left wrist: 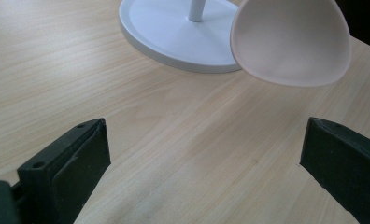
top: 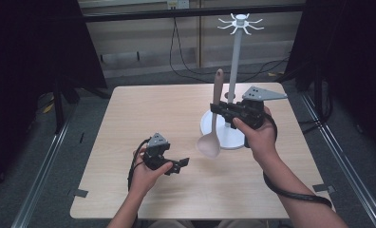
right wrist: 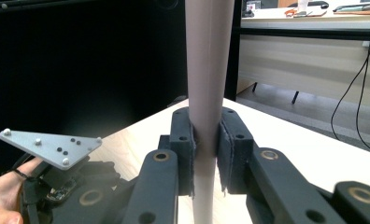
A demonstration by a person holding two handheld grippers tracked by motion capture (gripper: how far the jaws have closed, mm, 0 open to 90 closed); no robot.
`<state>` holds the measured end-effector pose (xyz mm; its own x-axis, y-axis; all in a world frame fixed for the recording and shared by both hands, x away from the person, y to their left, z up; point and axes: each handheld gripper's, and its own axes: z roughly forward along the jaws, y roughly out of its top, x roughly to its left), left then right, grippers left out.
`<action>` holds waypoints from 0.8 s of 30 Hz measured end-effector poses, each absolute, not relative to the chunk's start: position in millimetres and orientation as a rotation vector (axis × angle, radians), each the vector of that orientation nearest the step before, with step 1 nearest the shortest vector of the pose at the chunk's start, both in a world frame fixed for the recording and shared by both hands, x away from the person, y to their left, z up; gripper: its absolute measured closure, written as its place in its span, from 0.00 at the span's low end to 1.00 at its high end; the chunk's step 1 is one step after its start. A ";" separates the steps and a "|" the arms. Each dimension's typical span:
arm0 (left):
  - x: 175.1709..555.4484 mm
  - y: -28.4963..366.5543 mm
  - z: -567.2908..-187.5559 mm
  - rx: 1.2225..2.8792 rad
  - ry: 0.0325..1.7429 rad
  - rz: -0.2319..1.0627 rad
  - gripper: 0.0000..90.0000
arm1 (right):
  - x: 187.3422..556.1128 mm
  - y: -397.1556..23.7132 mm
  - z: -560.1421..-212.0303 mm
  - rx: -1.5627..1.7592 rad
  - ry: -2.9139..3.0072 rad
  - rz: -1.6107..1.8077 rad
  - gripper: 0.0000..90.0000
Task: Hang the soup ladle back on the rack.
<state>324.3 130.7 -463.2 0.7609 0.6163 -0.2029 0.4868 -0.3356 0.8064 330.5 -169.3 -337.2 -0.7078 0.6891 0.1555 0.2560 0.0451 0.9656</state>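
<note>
upright, the spoon (top: 214, 118) sits clamped in the right gripper (top: 218, 109); left gripper (top: 182, 164) gapes wide, empty, over the bench (top: 143, 118).

I can read no text, label, brand, number or sign anywhere around me, neither on the bench, the white stand, the spoon, nor the far wall.

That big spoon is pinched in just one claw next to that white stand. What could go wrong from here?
The right gripper clamps the spoon on its thin handle, bowl hanging down, so it might swing or slip. The bowl hangs close to the stand and its base, and could knock it when lifted toward the hooks. The left gripper is open and holds nothing, so nothing backs up the grip.
</note>
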 end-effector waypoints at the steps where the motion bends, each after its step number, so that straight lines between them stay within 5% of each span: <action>1: 324.4 131.0 -463.4 2.000 0.829 0.169 0.01 | 330.9 -169.8 -336.0 0.953 1.976 1.705 0.87; 24: 323.9 130.7 -465.3 2.015 0.818 0.160 0.01 | 353.0 -178.7 -304.7 0.933 1.967 1.702 0.87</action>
